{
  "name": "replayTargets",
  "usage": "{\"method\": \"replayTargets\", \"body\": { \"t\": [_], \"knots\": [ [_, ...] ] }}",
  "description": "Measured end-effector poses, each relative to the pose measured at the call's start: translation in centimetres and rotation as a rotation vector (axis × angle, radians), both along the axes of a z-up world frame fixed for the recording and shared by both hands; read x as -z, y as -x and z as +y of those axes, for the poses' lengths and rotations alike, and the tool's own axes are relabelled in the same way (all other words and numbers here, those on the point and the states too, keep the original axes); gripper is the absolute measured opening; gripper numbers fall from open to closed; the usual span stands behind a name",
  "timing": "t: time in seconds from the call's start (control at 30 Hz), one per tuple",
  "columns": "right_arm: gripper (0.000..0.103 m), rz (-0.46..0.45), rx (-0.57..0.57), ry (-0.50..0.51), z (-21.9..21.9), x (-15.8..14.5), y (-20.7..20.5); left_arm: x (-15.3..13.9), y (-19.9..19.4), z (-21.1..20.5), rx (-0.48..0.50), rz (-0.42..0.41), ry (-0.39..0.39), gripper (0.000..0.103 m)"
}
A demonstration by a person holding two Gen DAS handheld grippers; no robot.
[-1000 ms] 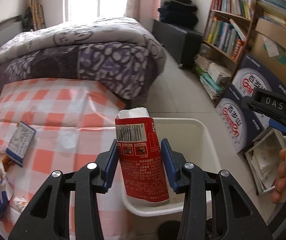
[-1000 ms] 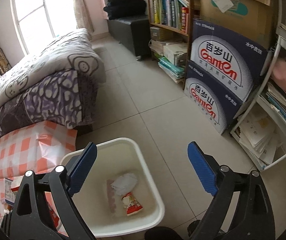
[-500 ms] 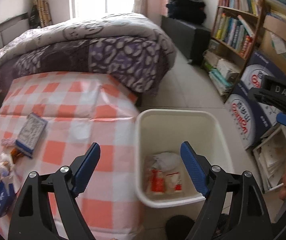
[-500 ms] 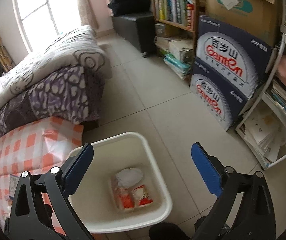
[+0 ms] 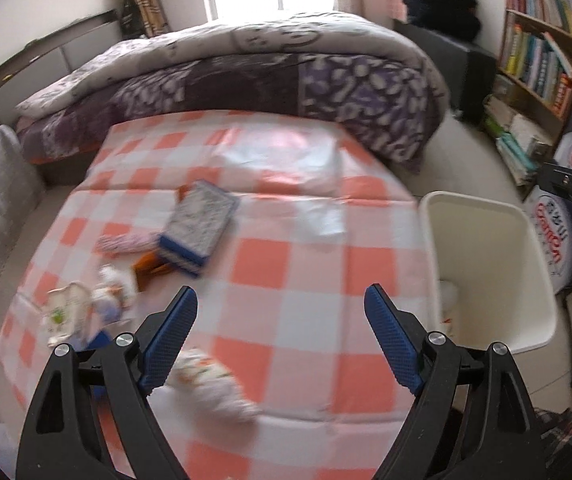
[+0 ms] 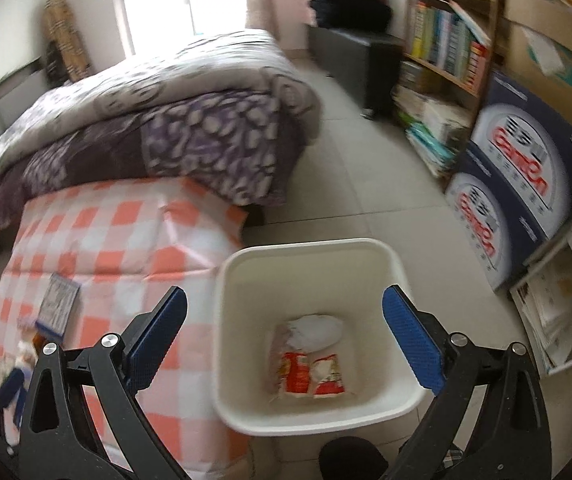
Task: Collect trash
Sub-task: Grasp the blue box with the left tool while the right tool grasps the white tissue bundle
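The crumpled wrapper [image 5: 216, 380] lies on the checkered table [image 5: 306, 280], just beside your left gripper [image 5: 280, 336], whose fingers are wide apart and empty. Lower them around it before you squeeze. The right gripper [image 6: 282, 340], also apart, hangs over the white bin [image 6: 314, 420].

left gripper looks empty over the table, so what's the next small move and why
Probably lower the left gripper onto the crumpled wrapper lying just below its fingers. The gripper is open and holds nothing, wrappers already lie in the white bin, and this piece is the nearest trash left on the checked tablecloth.
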State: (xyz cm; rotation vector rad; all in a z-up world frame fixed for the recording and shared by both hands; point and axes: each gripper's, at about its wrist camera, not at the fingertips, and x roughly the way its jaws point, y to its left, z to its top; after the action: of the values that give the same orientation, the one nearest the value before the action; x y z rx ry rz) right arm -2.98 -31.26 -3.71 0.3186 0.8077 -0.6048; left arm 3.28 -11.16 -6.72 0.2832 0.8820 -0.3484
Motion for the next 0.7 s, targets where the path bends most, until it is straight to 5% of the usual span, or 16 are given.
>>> {"method": "replayTargets", "body": {
  "t": [0.43, 0.7],
  "knots": [
    [0.094, 0.038, -0.287, 0.049, 9.1, 0.9, -3.5, 1.4, -2.7, 9.2, -0.103, 0.093, -0.075, 0.083],
    [0.095, 0.080, -0.484, 0.058, 14.3, 2.2, -5.0, 3.7, -3.8, 12.4, -0.064, 0.183, -0.170, 0.083]
  ]
}}
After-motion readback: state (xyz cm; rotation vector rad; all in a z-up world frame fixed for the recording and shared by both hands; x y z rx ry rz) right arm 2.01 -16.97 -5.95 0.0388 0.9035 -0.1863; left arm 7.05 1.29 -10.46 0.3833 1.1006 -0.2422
